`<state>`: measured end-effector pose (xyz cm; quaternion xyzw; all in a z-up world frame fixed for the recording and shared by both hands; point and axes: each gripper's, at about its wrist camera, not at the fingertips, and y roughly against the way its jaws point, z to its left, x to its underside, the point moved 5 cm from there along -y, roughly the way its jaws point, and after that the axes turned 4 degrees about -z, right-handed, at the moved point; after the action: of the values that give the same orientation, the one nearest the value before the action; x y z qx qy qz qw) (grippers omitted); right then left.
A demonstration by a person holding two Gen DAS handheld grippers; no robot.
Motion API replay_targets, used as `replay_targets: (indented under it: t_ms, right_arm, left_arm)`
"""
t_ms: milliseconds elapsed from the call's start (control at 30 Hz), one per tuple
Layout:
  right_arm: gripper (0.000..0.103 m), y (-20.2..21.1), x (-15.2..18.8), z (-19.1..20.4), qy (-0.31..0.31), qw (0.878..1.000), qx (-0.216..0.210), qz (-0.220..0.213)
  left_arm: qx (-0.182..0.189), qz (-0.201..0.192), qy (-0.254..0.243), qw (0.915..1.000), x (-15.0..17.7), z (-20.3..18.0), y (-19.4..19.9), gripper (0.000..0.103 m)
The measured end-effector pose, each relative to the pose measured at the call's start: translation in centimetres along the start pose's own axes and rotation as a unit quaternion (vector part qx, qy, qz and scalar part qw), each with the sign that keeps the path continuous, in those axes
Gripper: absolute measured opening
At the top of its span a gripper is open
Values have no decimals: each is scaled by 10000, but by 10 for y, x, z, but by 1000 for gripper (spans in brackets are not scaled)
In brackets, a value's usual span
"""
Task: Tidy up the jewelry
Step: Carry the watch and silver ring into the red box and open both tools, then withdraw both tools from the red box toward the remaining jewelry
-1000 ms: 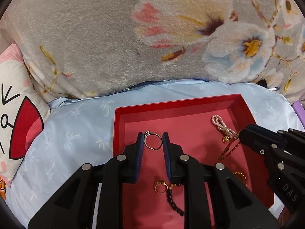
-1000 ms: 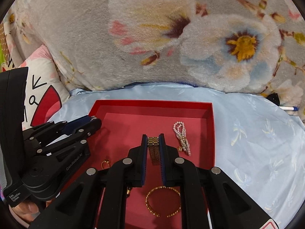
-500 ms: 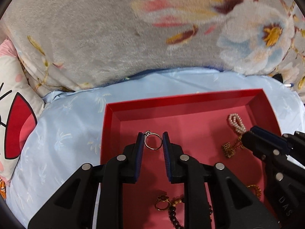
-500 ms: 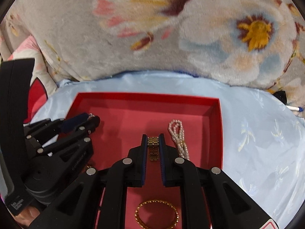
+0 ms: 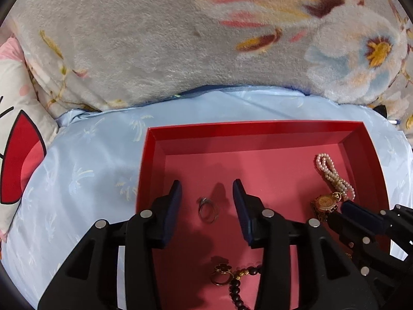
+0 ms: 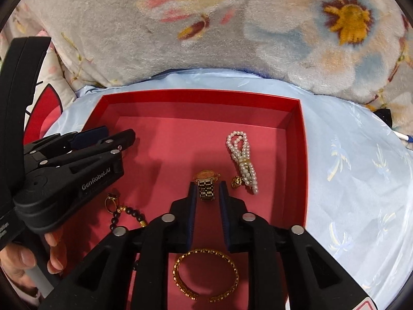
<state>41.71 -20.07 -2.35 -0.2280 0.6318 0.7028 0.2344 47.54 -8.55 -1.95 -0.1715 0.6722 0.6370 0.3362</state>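
The left gripper (image 5: 206,193) has just been opening its jaws; they are standing apart, with a silver ring (image 5: 206,209) lying loose on the floor of the red tray (image 5: 258,129) between them, near the tray's left wall. The right gripper (image 6: 207,190) has also been parting its jaws, which are now flanking the band of a gold watch (image 6: 206,184) without pressing it. A pearl strand (image 6: 242,160) is lying toward the tray's right wall, a gold bangle (image 6: 206,273) near its front edge, a gold ring (image 6: 111,201) and dark bead string (image 6: 127,215) front left.
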Motion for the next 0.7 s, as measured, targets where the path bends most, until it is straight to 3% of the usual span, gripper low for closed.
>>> replay_targets:
  t_ms: [133,333,500,700]
  right_arm:
    - [29,15,3,0,24,9998,71,-182]
    - [31,51,15,-2,-2,9992,54,-409]
    - [37,91,36,0,33,9979,67,-643]
    - [38,127,68,3,27,9970,-15,-767]
  left_arm:
    - [-5,-77,94,9999,1,5,10,49]
    - [-11,-251,91,9996,6,10,43,49]
    - [-13,-405,34,9992,18,9,78,49]
    - [-108,-594,-140,9981,41,3,120,49]
